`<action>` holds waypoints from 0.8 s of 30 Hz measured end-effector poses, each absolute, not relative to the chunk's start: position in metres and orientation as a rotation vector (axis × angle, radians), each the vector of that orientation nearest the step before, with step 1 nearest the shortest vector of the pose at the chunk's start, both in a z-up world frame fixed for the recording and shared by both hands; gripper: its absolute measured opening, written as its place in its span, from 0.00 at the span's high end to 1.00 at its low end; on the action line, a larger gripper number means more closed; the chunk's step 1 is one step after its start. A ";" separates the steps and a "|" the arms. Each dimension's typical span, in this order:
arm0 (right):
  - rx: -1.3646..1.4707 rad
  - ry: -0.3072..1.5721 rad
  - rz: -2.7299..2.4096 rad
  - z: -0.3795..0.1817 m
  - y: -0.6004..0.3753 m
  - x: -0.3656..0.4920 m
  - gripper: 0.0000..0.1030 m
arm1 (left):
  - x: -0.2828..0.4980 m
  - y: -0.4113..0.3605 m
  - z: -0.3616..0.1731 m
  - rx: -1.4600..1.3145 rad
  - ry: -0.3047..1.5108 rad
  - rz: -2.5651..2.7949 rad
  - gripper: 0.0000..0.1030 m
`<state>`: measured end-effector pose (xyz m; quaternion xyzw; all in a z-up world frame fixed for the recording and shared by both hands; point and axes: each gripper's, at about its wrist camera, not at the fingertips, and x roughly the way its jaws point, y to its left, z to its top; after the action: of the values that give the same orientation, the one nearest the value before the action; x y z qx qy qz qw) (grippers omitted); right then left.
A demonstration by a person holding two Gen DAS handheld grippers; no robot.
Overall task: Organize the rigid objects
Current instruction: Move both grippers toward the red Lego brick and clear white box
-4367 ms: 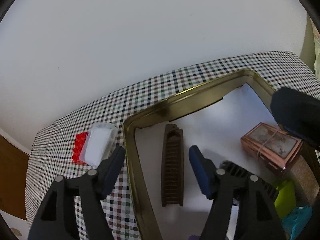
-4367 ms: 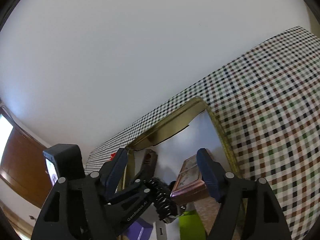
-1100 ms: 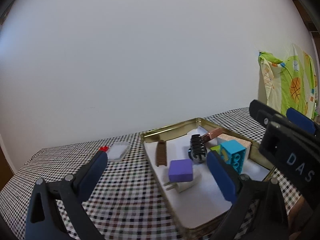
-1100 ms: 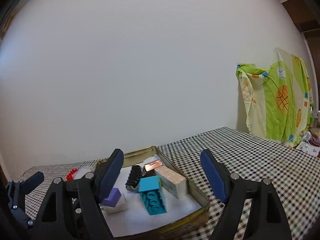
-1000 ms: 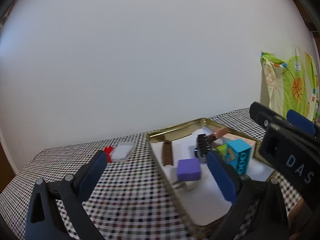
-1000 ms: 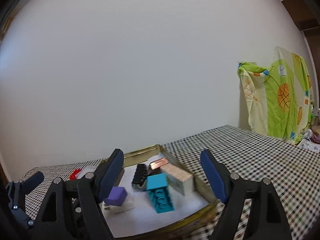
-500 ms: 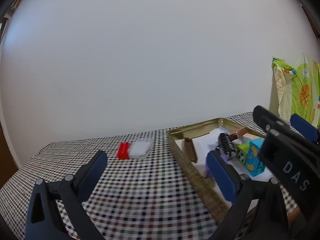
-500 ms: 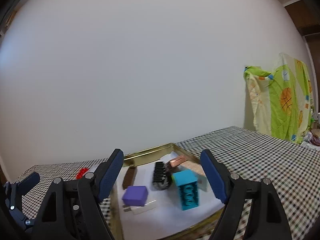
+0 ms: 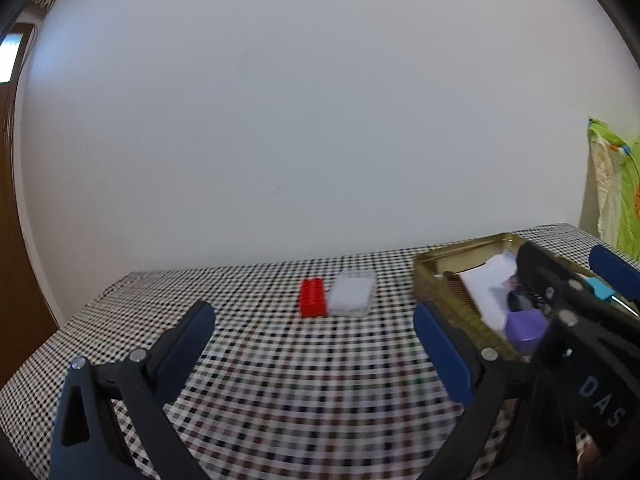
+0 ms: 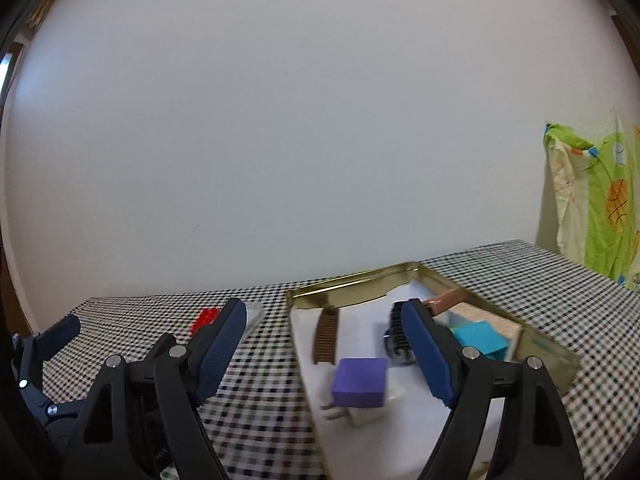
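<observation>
A gold metal tin (image 10: 352, 280) sits on the checked tablecloth and holds a brown comb (image 10: 326, 334), a black ribbed piece (image 10: 398, 326), a purple block (image 10: 360, 382) on a white plug, a teal brick (image 10: 478, 338), a tan block and a copper case (image 10: 444, 300). A red brick (image 9: 312, 298) and a clear white box (image 9: 352, 298) lie side by side on the cloth left of the tin (image 9: 448, 264). My left gripper (image 9: 314, 348) is open and empty, facing them from a distance. My right gripper (image 10: 324, 348) is open and empty, in front of the tin.
The checked table (image 9: 280, 360) ends at a white wall behind. A green and yellow cloth (image 10: 596, 200) hangs at the far right. A brown door edge (image 9: 8, 240) stands at the left. The right gripper's body (image 9: 580, 340) fills the left view's right side.
Both grippers have pulled back and up from inside the tin and swung left. The red brick and white box have come to the middle of the left view. Both jaws stayed open.
</observation>
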<state>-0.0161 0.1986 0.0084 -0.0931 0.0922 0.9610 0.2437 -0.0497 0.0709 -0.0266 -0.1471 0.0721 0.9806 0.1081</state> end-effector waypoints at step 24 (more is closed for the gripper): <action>-0.489 0.264 2.713 -0.003 0.175 -0.131 0.20 | -0.157 0.000 -0.045 -0.719 0.098 2.973 0.02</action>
<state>-0.1306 0.1749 -0.0027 -0.1734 0.0935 0.9628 0.1850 -0.1571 -0.0002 -0.0445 -0.2347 0.0319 0.9707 0.0406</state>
